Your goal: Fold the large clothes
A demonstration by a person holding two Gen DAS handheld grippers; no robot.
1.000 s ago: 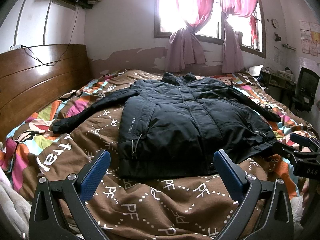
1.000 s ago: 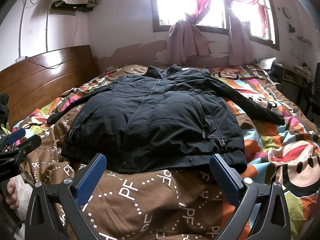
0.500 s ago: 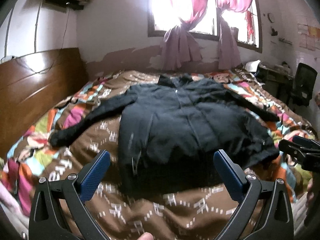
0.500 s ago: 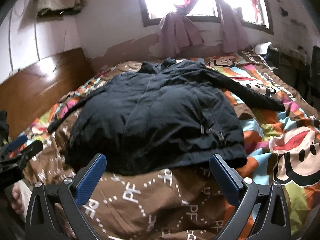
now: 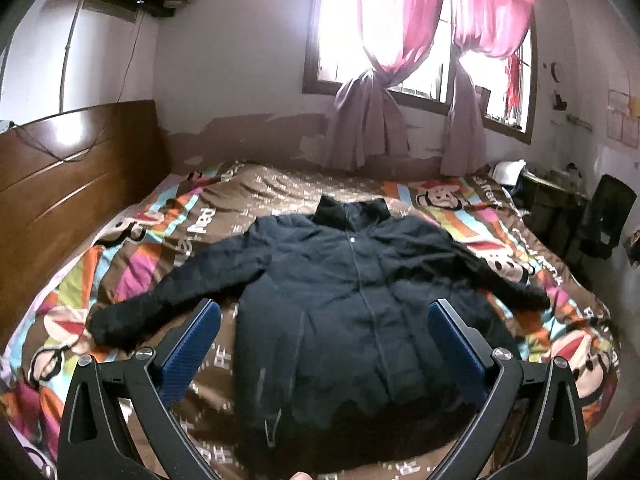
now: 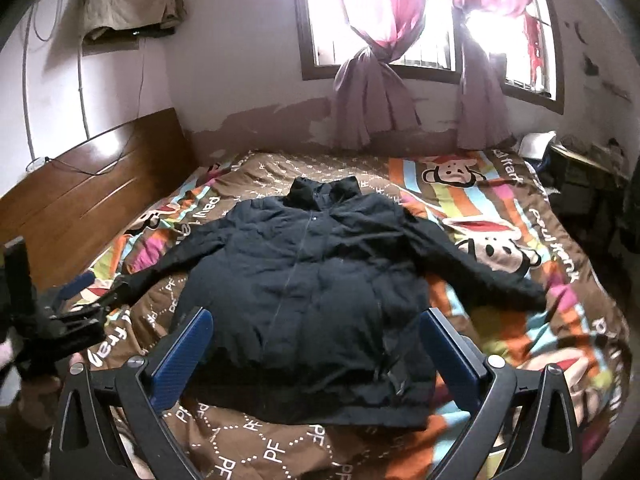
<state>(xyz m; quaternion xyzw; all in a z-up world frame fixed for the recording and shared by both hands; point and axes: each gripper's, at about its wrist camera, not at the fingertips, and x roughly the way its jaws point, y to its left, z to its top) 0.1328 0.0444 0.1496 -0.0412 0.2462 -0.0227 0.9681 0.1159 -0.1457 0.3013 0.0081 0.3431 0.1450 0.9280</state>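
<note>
A black padded jacket (image 5: pixel 348 300) lies flat and front up on the bed, collar toward the window and both sleeves spread out. My left gripper (image 5: pixel 324 312) hovers open above its lower hem, with nothing between the blue pads (image 5: pixel 192 344). In the right wrist view the same jacket (image 6: pixel 320 280) fills the middle, and my right gripper (image 6: pixel 316 316) hangs open over the hem, holding nothing. The left gripper (image 6: pixel 80 312) shows at the left edge of that view, near the end of the jacket's left sleeve (image 6: pixel 160 268).
A brown and multicoloured cartoon bedspread (image 5: pixel 280 188) covers the bed. A wooden headboard (image 5: pixel 60 184) runs along the left side. Pink curtains (image 5: pixel 380 40) hang at the window behind. A dark desk and chair (image 5: pixel 608 208) stand to the right of the bed.
Both grippers have risen and now look down on the jacket from higher up. The right gripper has left the left wrist view. The jacket has not moved.
</note>
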